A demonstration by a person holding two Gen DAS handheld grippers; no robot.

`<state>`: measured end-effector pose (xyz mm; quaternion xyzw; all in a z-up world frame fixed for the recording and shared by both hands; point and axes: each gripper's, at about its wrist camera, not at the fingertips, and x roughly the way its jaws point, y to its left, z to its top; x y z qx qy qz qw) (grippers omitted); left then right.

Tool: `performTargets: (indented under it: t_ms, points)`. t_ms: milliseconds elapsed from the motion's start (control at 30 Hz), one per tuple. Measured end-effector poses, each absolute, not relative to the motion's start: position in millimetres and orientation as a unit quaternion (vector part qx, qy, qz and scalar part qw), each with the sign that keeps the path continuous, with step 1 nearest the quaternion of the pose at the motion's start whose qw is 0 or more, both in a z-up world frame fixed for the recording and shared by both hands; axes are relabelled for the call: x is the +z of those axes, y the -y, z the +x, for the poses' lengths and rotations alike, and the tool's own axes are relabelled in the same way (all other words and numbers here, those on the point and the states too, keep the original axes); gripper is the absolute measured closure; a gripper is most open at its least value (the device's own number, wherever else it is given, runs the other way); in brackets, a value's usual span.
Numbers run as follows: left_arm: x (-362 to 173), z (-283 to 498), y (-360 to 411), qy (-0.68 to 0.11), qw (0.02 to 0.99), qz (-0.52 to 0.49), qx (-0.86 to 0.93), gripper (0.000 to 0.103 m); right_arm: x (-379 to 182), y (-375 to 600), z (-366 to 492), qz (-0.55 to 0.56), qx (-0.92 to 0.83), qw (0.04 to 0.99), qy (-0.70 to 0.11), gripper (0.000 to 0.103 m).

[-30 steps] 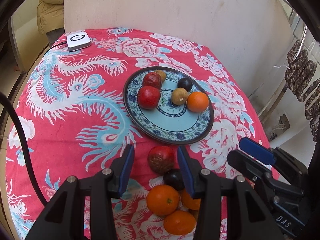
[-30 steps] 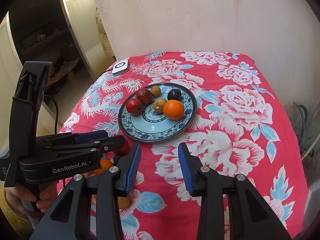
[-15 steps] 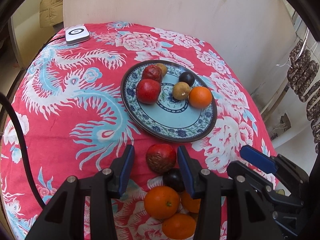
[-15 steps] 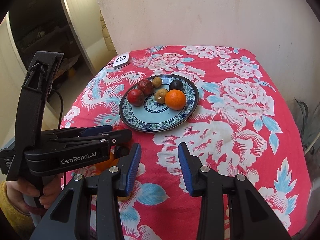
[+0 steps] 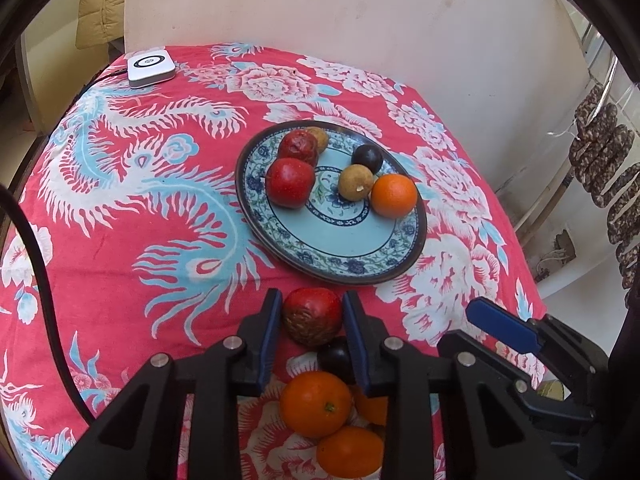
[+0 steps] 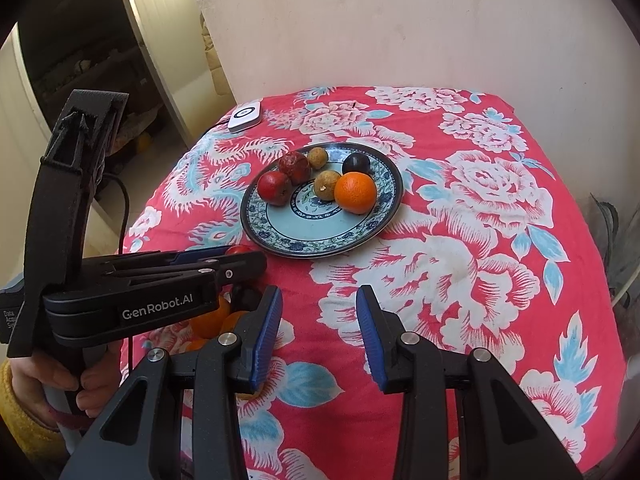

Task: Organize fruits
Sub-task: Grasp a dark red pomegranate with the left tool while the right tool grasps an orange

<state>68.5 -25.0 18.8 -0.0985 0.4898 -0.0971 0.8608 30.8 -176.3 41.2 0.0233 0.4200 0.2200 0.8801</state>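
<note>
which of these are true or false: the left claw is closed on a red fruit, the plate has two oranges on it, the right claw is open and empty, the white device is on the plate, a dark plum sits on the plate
1. The left claw is closed on a red fruit. True; both pads press its sides.
2. The plate has two oranges on it. False; only one orange lies there, the others sit on the tablecloth near the left claw.
3. The right claw is open and empty. True.
4. The white device is on the plate. False; it rests at the far corner of the tablecloth.
5. A dark plum sits on the plate. True.
</note>
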Motion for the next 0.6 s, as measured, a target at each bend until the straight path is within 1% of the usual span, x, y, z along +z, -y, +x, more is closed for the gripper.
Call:
performTargets:
  t_ms: [600]
  points:
    - [34.3,59.7,10.7,-0.469,0.875,-0.097,-0.069,0.071,45.9,168.1,22.9,0.022,0.245,0.875,-0.417,0.063]
